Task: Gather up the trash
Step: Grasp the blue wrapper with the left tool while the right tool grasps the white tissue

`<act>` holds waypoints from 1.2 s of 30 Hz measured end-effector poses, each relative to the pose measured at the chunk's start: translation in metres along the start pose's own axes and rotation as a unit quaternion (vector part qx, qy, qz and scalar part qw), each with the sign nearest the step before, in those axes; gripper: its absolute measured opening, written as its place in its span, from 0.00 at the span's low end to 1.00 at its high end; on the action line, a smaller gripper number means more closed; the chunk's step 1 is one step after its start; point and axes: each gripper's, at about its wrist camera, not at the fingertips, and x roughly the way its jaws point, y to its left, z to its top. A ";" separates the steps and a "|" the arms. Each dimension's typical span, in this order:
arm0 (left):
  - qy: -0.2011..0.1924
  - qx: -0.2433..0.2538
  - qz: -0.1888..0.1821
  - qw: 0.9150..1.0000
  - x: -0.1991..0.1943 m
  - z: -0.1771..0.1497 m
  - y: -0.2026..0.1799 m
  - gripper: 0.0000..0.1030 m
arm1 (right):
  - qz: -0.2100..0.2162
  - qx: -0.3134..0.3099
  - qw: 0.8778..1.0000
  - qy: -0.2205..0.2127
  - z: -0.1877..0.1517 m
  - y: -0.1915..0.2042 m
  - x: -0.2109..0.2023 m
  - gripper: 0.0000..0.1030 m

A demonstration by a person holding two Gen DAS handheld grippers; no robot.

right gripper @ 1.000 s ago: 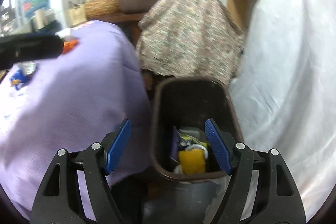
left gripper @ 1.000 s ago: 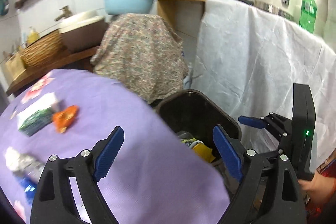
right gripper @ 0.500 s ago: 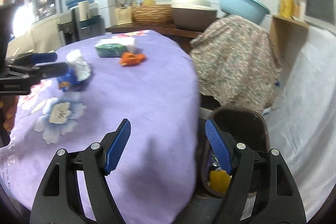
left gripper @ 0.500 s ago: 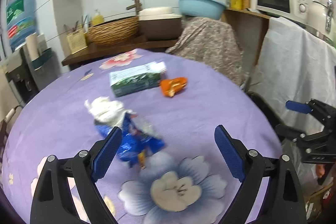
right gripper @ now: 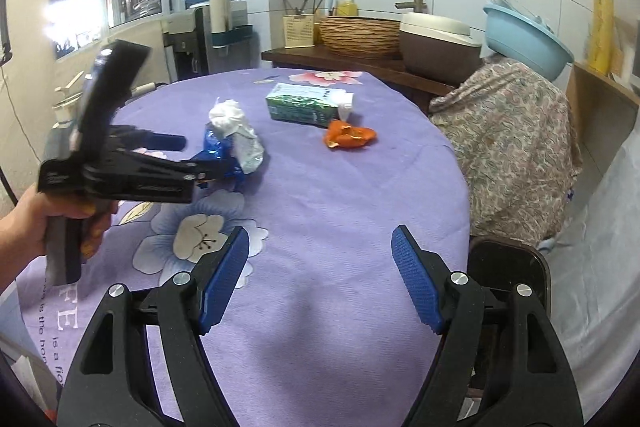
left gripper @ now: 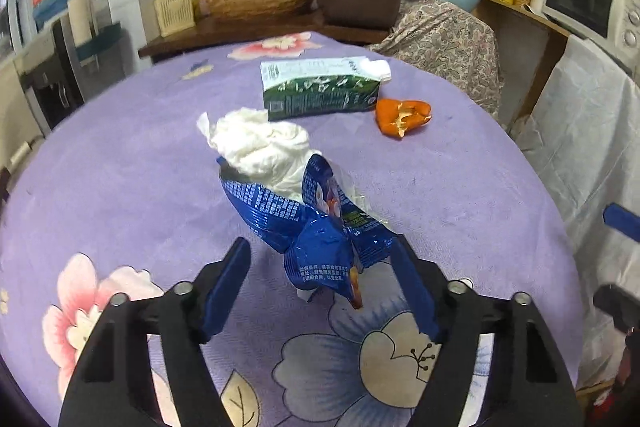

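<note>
Crumpled blue wrapper (left gripper: 316, 227) under white tissue wad (left gripper: 260, 143); carton (left gripper: 320, 89) (lying flat), orange peel (left gripper: 402, 117) beyond.

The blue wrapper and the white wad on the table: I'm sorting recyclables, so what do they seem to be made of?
The blue wrapper looks like thin plastic or foil film: glossy, printed, sharply creased, silvery inside. The white wad looks like tissue or paper towel: matte, soft, crumpled folds. The left gripper is closing around the wrapper, not yet pressing it.

The dark brown plastic trash bin (right gripper: 516, 259) is half hidden behind the table's right edge; its inside cannot be seen
</note>
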 end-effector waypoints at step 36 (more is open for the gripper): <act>0.016 0.017 -0.080 0.997 -0.050 -0.063 0.008 0.22 | 0.169 0.018 0.984 0.058 0.069 0.060 0.098 0.69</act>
